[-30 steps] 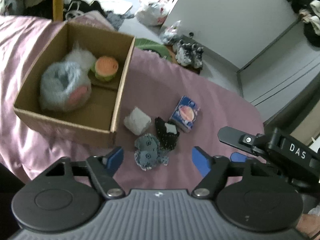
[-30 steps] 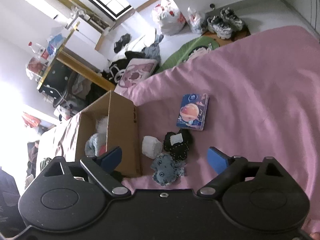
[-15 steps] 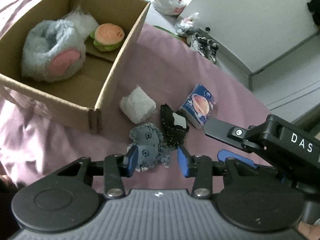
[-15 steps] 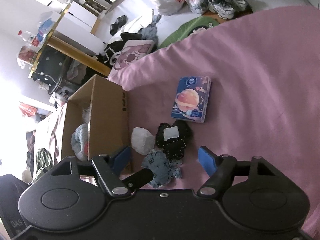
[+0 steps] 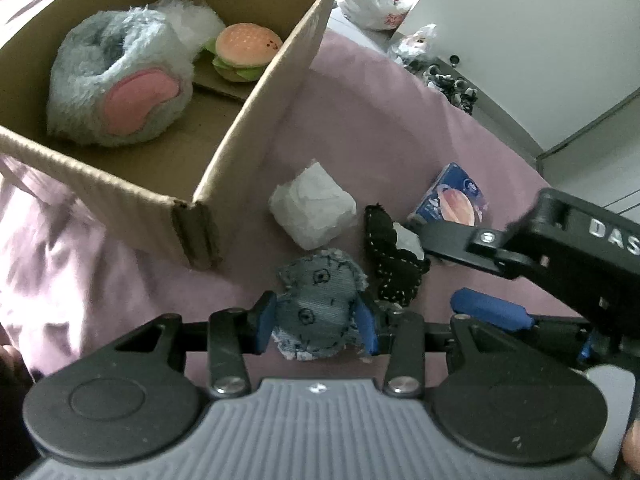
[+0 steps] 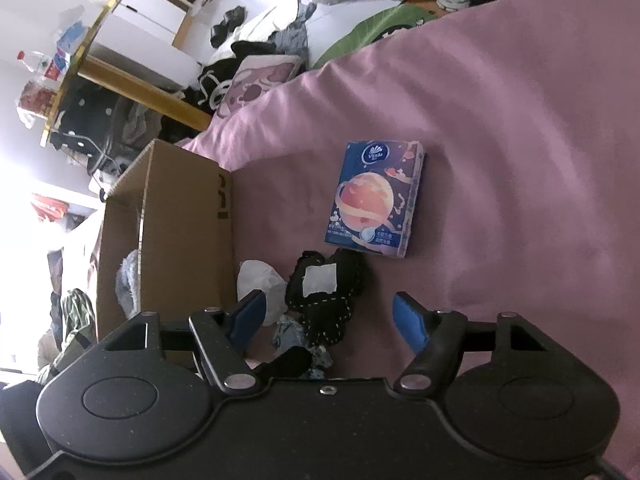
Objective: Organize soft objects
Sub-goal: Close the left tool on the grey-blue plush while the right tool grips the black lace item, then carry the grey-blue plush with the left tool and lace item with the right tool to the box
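left wrist view: your left gripper (image 5: 316,326) is clenched on the denim plush (image 5: 320,308) at lower centre, a blue pad pressed on each flank. lift straight up, then carry it to the cardboard box (image 5: 256,92) at upper left, clearing the near wall before letting go beside the fluffy blue toy (image 5: 116,84).

right wrist view: your right gripper (image 6: 326,320) hangs released, pads spread wide over the black stitched pouch (image 6: 328,300) at lower centre. the tissue pack (image 6: 376,200) lies just beyond it. centre the pouch between the pads before you squeeze.
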A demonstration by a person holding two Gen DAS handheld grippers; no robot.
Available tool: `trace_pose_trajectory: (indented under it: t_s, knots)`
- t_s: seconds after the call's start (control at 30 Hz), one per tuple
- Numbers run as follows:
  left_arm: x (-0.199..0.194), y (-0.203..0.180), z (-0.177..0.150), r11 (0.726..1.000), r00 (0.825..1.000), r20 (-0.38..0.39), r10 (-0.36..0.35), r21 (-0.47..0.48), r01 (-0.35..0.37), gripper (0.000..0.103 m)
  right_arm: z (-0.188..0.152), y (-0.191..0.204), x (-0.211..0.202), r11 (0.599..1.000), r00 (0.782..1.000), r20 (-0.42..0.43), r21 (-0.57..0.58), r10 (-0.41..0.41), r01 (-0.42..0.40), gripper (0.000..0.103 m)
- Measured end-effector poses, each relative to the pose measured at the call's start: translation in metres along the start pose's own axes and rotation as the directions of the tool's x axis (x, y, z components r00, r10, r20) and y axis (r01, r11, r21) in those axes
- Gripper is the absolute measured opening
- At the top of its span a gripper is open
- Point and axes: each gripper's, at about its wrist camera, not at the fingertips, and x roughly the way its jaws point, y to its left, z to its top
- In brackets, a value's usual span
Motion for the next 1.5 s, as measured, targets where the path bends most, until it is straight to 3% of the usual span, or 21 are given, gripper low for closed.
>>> trace_pose_trajectory:
  t_s: [0.43, 0.53, 0.57, 0.6, 0.77, 1.2, 1.5]
  knots:
    - [0.016, -0.001, 0.000, 1.000, 1.000, -0.015, 0.004, -0.027, -0.005, 0.047, 0.007, 0.001, 0.029, 0.999, 0.998, -0.059, -0.015, -0.036, 0.036, 0.064]
    - [0.015, -0.001, 0.000, 1.000, 1.000, -0.012, -0.009, -0.024, 0.009, 0.040, 0.006, 0.006, 0.032, 0.999, 0.997, -0.056, -0.032, -0.045, 0.043, 0.063]
    - [0.014, 0.000, -0.001, 1.000, 1.000, -0.012, -0.017, -0.026, 0.017, 0.035, 0.006, 0.007, 0.032, 0.998, 0.997, -0.056, -0.040, -0.046, 0.043, 0.056]
    - [0.011, 0.001, -0.002, 0.999, 1.000, -0.011, -0.020, -0.027, 0.020, 0.032, 0.005, 0.008, 0.033, 0.998, 0.997, -0.060, -0.045, -0.045, 0.042, 0.043]
    - [0.001, 0.004, -0.003, 0.999, 0.999, -0.010, -0.042, -0.031, 0.041, 0.025, 0.003, 0.009, 0.031, 0.998, 0.997, -0.056, -0.050, -0.046, 0.044, 0.034]
    - [-0.050, 0.011, -0.008, 0.997, 0.996, 0.051, -0.071, 0.012, 0.071, 0.024, -0.010, 0.026, -0.007, 0.998, 0.998, 0.048, -0.053, -0.026, 0.029, 0.032]
    - [-0.091, 0.018, -0.008, 0.996, 0.992, 0.086, -0.087, 0.029, 0.085, 0.024, -0.019, 0.036, -0.047, 0.997, 0.988, 0.153, -0.077, 0.010, 0.002, 0.033]
